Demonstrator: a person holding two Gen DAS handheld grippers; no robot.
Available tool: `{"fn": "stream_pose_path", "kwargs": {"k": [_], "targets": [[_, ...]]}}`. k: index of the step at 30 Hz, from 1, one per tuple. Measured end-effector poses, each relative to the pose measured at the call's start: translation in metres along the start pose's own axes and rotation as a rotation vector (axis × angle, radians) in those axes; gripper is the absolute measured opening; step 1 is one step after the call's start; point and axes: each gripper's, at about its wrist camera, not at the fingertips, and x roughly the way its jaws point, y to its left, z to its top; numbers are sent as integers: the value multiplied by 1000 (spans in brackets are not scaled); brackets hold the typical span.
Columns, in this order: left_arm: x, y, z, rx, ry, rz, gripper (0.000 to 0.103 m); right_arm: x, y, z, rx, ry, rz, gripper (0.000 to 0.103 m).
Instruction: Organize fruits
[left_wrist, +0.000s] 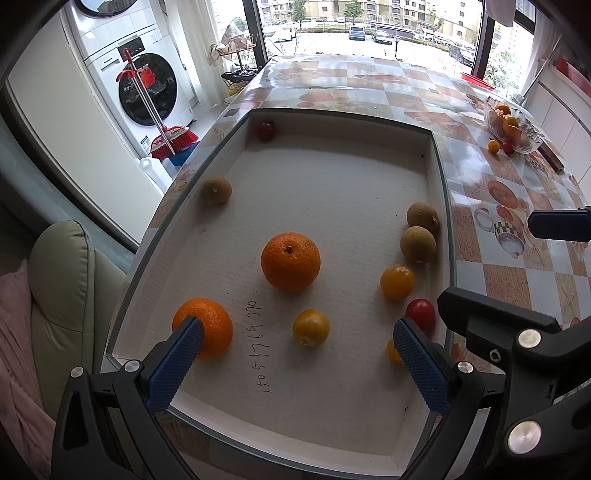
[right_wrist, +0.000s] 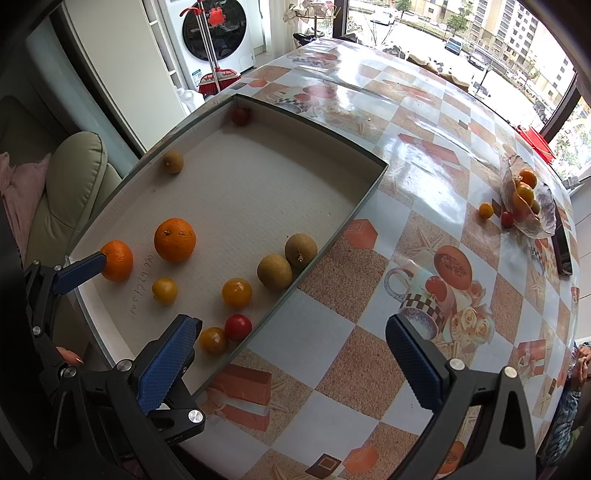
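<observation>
A shallow white tray (left_wrist: 332, 173) (right_wrist: 258, 177) on the patterned table holds loose fruit: two oranges (left_wrist: 290, 260) (right_wrist: 174, 239), (left_wrist: 207, 326) (right_wrist: 118, 260), brown round fruits (left_wrist: 418, 244) (right_wrist: 274, 271), yellow tomatoes (left_wrist: 311, 327) (right_wrist: 236, 292) and red tomatoes (left_wrist: 421, 314) (right_wrist: 238, 326). My left gripper (left_wrist: 297, 352) is open over the tray's near end, its left pad against the near orange. My right gripper (right_wrist: 291, 354) is open and empty, over the tray's right rim and the table.
A glass bowl (left_wrist: 513, 127) (right_wrist: 528, 199) with several small fruits stands at the far right; a yellow and a red tomato (right_wrist: 496, 214) lie beside it. A dark flat object (right_wrist: 561, 243) lies next to the bowl. A washing machine (left_wrist: 140, 81), broom and cushioned seat (left_wrist: 62, 295) are left of the table.
</observation>
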Motion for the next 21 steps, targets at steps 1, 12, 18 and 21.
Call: {"fn": "stream_pose_path", "kwargs": {"k": [1,12,18,21], "targets": [[0,0,0,0,0,1,103,0,0,0,0,0,0,103],[-3,2,-2,1,1,11,103,-3,2,-1,-2,-3,2,103],[-4,1,-4,-1,4,19,103,-5,4,-2,-1,-6,4,103],[-3,3,-4,-7,7,20,103,-6,5,-2,1,-7,6,103]]}}
